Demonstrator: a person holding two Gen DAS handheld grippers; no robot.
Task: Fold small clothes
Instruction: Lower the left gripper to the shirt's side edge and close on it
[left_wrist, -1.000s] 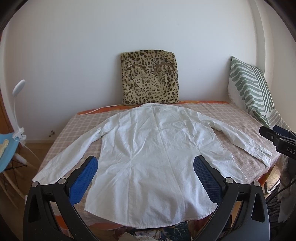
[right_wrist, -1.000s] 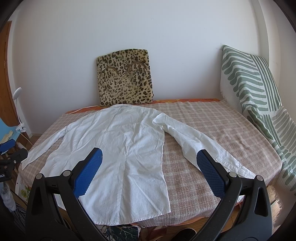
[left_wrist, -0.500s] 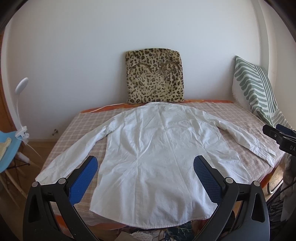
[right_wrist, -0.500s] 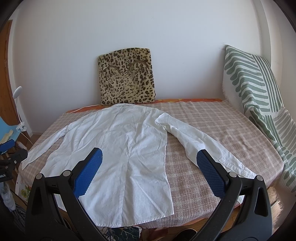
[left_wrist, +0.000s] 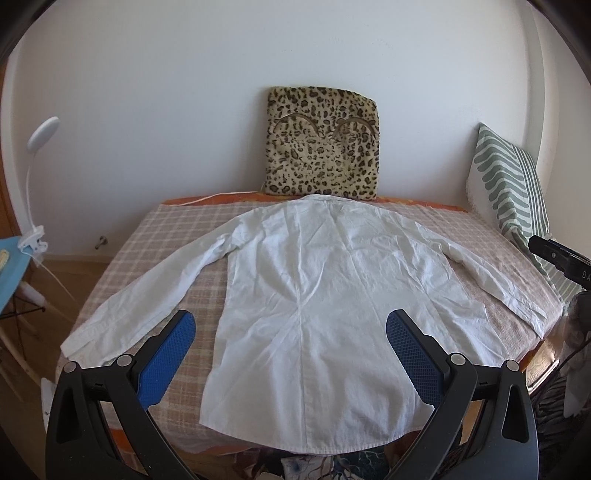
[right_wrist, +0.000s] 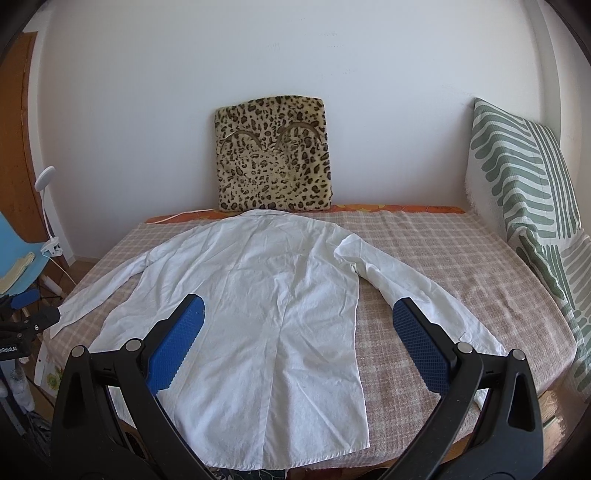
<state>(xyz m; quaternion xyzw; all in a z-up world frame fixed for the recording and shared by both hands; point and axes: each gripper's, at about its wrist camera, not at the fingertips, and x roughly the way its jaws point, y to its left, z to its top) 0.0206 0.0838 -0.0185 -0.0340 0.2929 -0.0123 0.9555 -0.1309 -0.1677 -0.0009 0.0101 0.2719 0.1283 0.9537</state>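
A white long-sleeved shirt (left_wrist: 314, 295) lies flat, back side up, on the checked bed cover (left_wrist: 177, 229), collar toward the wall, both sleeves spread out. It also shows in the right wrist view (right_wrist: 258, 306). My left gripper (left_wrist: 291, 325) is open and empty, held above the shirt's hem near the bed's front edge. My right gripper (right_wrist: 299, 310) is open and empty, above the shirt's right side and right sleeve (right_wrist: 413, 291). Neither gripper touches the cloth.
A leopard-print cushion (left_wrist: 323, 144) leans on the wall behind the collar. A green striped pillow (right_wrist: 524, 192) stands at the bed's right side. A white clip lamp (left_wrist: 37, 177) and blue chair (right_wrist: 18, 258) stand left of the bed.
Both grippers have drifted to the left and slightly back, so the shirt sits further right in both views. The shirt has not moved. Both jaws stayed open.
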